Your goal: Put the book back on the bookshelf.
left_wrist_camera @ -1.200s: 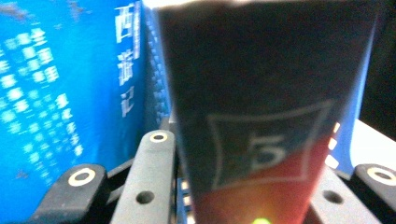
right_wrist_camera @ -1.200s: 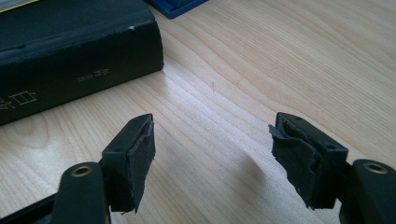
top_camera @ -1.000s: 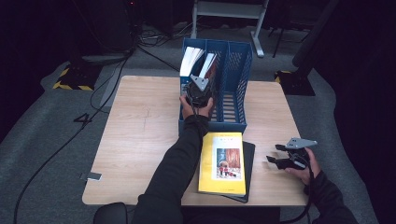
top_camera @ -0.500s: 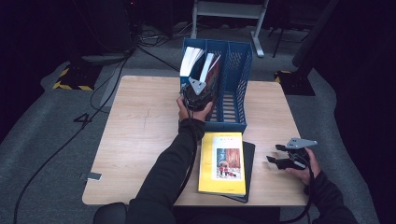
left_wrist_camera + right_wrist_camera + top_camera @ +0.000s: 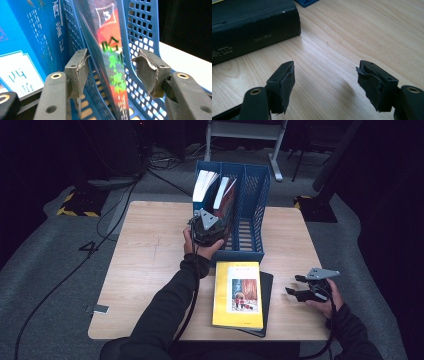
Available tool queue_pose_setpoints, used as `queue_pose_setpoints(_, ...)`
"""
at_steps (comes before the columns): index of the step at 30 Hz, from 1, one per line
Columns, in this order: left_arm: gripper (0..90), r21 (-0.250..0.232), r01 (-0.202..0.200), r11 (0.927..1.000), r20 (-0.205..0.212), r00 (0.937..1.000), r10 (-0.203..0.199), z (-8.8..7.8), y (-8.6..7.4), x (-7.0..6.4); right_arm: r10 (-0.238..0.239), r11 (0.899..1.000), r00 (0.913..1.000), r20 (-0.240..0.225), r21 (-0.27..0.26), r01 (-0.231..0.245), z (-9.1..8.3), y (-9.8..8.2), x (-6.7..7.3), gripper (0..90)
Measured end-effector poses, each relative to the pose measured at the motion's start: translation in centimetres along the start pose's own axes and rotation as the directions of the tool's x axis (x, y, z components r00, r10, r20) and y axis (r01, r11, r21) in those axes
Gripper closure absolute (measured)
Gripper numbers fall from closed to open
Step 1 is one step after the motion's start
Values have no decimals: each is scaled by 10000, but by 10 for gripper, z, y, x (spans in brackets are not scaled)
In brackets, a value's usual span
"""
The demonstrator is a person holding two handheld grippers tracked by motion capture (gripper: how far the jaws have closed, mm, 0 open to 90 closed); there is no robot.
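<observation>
A blue three-slot file rack [image 5: 252, 210] stands at the table's far middle. White-edged books fill its left slot, and a dark book with a glossy red spine [image 5: 226, 202] leans in the middle slot. My left gripper [image 5: 207, 227] is at the rack's front end. In the left gripper view that glossy spine [image 5: 112, 62] stands between the pads [image 5: 77, 72] without touching them; the jaws have just been opening. My right gripper [image 5: 297, 287] rests open at the table's right, with nothing between its pads [image 5: 284, 80].
A yellow book [image 5: 238, 292] lies on a thick black book [image 5: 267, 290] near the front edge, just left of my right gripper. The black book's spine [image 5: 249, 27] faces that gripper. A blue-covered book [image 5: 30, 37] fills the rack's left slot. The rack's right slot holds nothing.
My left gripper has opened off the glossy book and drawn back a little toward the person. The right hand has stayed where it was.
</observation>
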State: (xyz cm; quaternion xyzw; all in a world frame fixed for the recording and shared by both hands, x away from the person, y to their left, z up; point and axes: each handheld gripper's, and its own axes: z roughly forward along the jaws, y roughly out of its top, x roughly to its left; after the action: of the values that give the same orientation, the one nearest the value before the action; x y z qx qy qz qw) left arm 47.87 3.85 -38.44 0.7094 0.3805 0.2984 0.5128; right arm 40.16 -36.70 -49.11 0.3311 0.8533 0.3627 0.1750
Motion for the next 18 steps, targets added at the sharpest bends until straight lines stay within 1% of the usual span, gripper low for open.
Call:
queue_pose_setpoints(2,436,56,-59,10000,78,10000,58,-3,-3,0,11,10000,10000,-22,37,-11,0,0,0,303)
queue_pose_setpoints(3,443,148,-71,9999,262,9996,67,-3,-5,0,10,10000,10000,-23,20,-10,0,0,0,303)
queue_pose_setpoints(5,480,573,-199,9982,340,9993,179,-2,-12,-2,-19,10000,10000,-31,68,19,1,0,1,303)
queue_pose_setpoints(7,495,710,-179,9973,419,9990,150,-1,-17,-3,-44,9999,10000,-52,117,44,2,-1,2,304)
queue_pose_setpoints(9,531,920,-171,9956,271,9995,147,2,-23,-5,-63,9999,10000,-70,129,64,2,-1,2,303)
queue_pose_setpoints(12,650,1299,-267,9912,-53,9996,276,7,-30,-7,-73,9998,9999,-75,172,74,2,0,2,303)
queue_pose_setpoints(13,665,1454,-227,9891,-16,9997,232,10,-32,-7,-79,9998,9999,-69,181,80,2,0,2,303)
queue_pose_setpoints(16,654,1599,142,9870,-171,9998,-117,17,-37,-8,-73,9999,10000,-68,147,74,2,-1,2,303)
queue_pose_setpoints(18,658,1633,154,9865,-305,9995,-106,21,-38,-10,-76,9999,10000,-63,143,77,2,-1,2,303)
